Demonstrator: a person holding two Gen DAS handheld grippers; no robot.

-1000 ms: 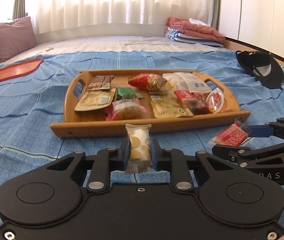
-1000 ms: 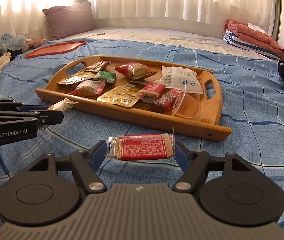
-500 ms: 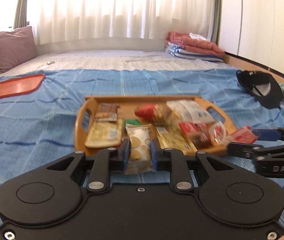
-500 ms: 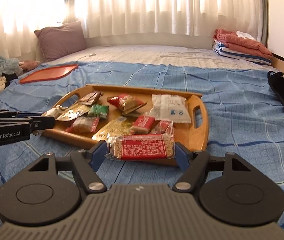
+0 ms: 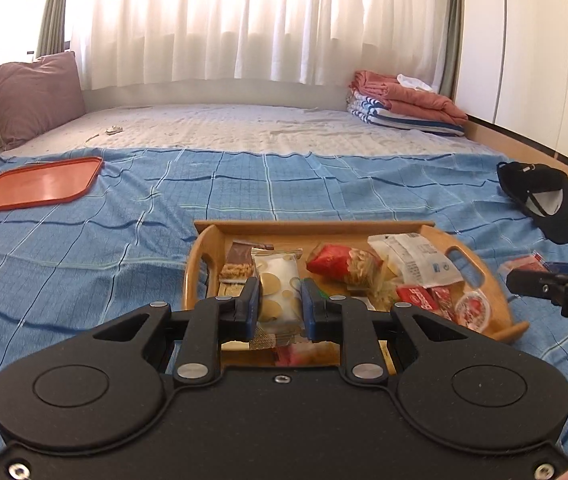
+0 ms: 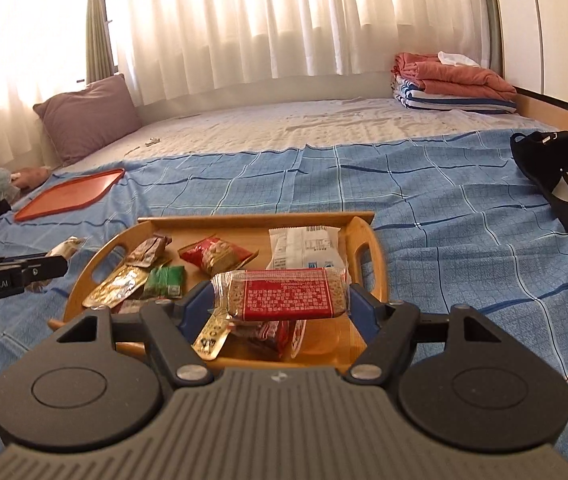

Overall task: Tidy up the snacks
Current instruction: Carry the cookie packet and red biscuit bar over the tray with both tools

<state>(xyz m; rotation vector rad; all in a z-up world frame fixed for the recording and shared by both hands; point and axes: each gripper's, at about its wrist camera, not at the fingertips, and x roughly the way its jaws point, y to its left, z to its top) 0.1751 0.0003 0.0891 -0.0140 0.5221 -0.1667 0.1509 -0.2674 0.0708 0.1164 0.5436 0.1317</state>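
Bedroom: white sheer curtains across the far window, wide bed covered toward the near side by a blue checked cotton sheet. On the sheet, near centre: oval wooden serving tray with cut-out handles, loaded with assorted snack packets. Among them: red crinkled snack bag, white flat pouch with printed label, small green sachet, gold foil sachet.

Left tongs: closed on a white wrapped cake with gold dots, packet upright between the blue pads, one pad pressed against each long side. Packet held in the air in front of the tray's left portion, clear of the tray contents.

Right tongs: set moderately wide, gripping a red-labelled cereal bar in clear wrapper by its two short ends, bar horizontal. Bar held in the air in front of the tray's right portion, not touching the packets below.

Elsewhere on the bed: flat orange plastic tray far left, mauve square cushion at the far left corner, stack of folded pink and striped towels far right, black cap at the right edge.
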